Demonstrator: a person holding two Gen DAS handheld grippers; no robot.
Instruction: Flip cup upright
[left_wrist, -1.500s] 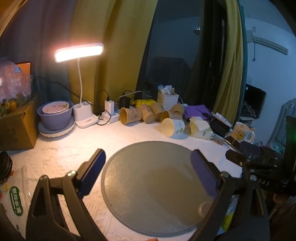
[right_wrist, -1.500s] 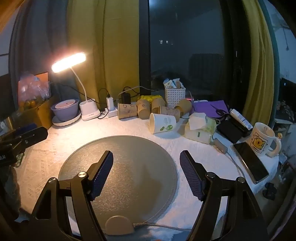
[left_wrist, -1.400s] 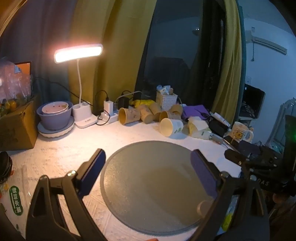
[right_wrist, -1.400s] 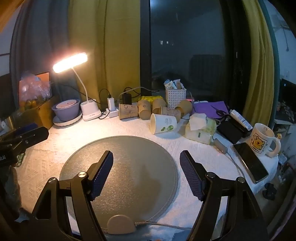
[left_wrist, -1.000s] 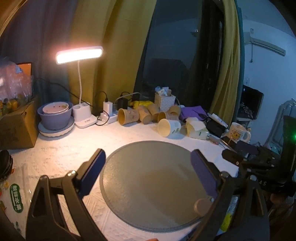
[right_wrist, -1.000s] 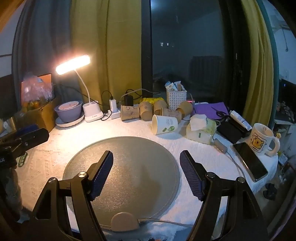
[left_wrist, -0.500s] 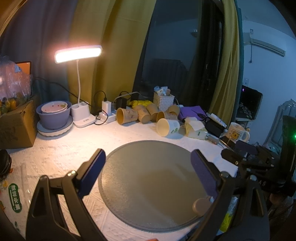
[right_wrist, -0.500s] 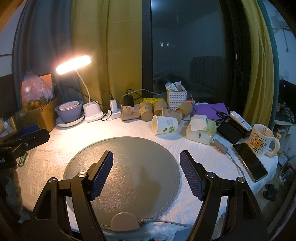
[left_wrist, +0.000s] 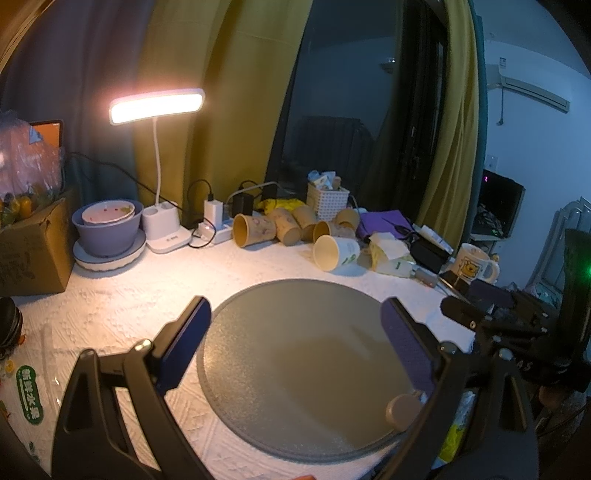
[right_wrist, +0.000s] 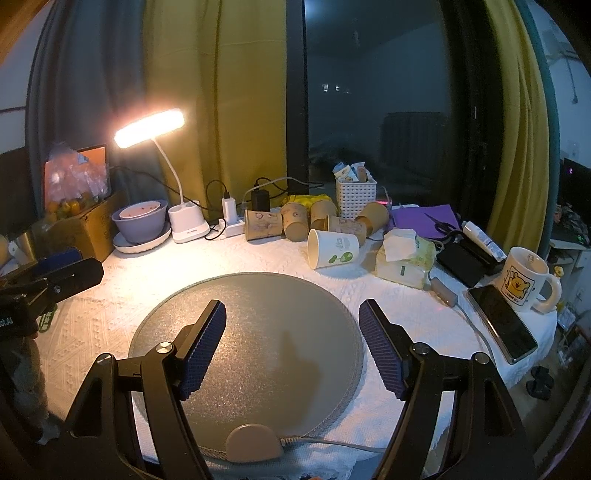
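Note:
A white paper cup with green leaf print (right_wrist: 334, 253) lies on its side behind the round grey mat (right_wrist: 258, 295), mouth to the left; it also shows in the left wrist view (left_wrist: 335, 252). Several brown paper cups (right_wrist: 291, 221) lie tipped over behind it. My right gripper (right_wrist: 291, 343) is open and empty above the mat's near half. My left gripper (left_wrist: 295, 343) is open and empty above the mat (left_wrist: 295, 317) from the left side. Each gripper shows at the edge of the other's view.
A lit desk lamp (right_wrist: 149, 127), a purple bowl (right_wrist: 140, 219) and a cardboard box (right_wrist: 79, 225) stand at the back left. A white basket (right_wrist: 355, 197), tissue pack (right_wrist: 404, 260), phone (right_wrist: 502, 321) and cartoon mug (right_wrist: 526, 278) are at the right. A beige controller (right_wrist: 253, 441) sits at the mat's near edge.
Both grippers have drawn back and risen slightly, so the table looks a little farther away. Both stay open. The cups have not moved.

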